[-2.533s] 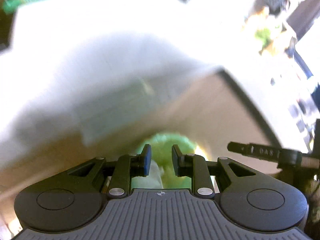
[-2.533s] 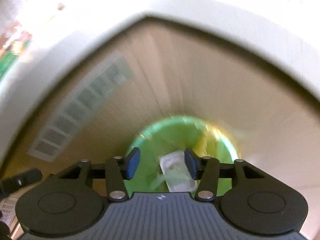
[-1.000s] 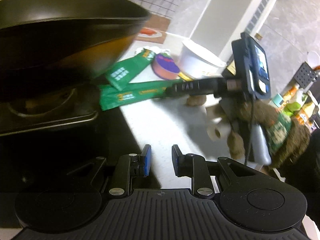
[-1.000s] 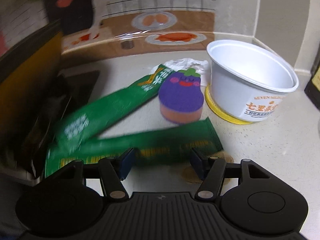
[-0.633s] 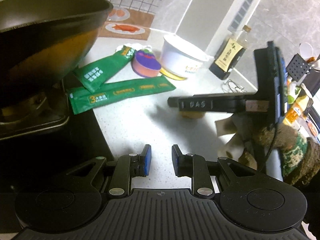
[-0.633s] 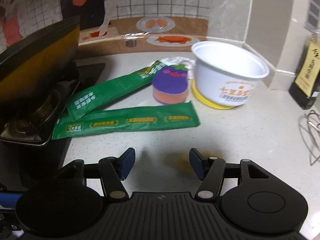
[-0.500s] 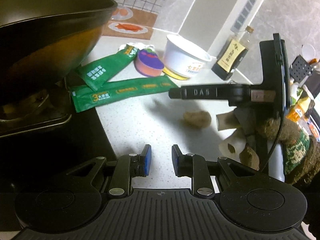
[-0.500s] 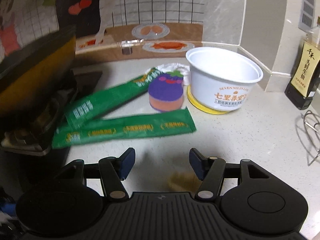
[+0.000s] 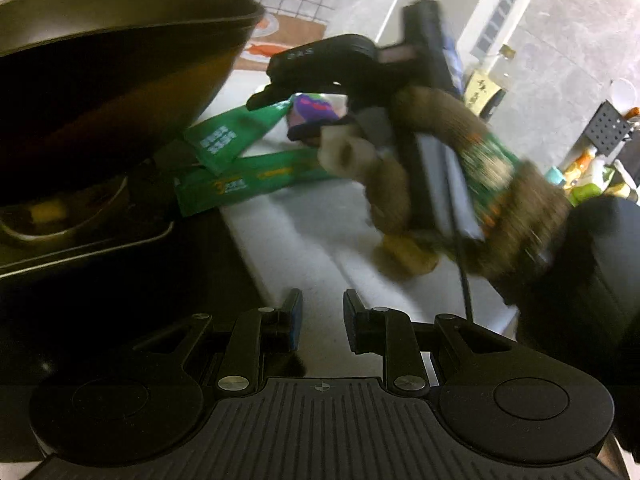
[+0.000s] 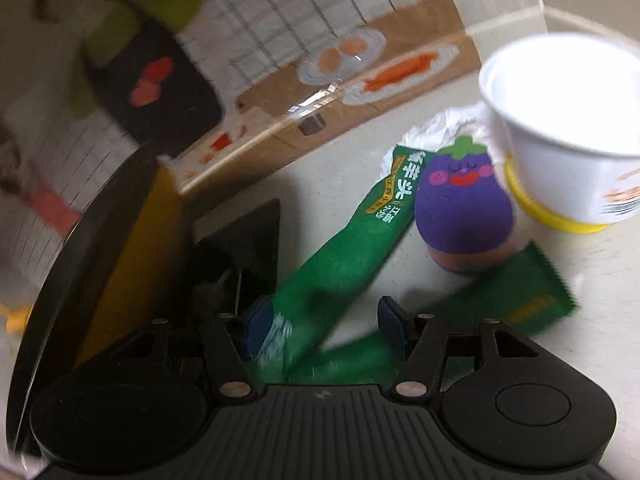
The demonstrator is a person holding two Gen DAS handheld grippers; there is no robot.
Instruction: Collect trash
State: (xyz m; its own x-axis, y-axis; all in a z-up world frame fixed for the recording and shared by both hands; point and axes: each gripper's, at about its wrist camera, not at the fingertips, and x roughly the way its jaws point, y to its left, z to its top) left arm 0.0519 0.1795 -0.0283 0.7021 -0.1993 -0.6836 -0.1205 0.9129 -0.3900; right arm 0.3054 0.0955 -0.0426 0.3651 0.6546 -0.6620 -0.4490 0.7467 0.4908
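White tiled wall (image 10: 280, 20) with food stickers behind my pale stone counter (image 10: 600, 280); dim, dark hob (image 9: 120, 300) on the left.

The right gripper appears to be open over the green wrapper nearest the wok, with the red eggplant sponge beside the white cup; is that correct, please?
Nearly: the eggplant sponge is purple, as the right wrist view shows. The right gripper is indeed open over the green wrapper nearest the wok, and the sponge sits beside the white cup.

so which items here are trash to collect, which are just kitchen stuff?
Trash, likely:
green wrapper between the open right gripper fingers
second green wrapper
white cup
crumpled tissue

Not trash:
eggplant sponge
wok
sauce bottle
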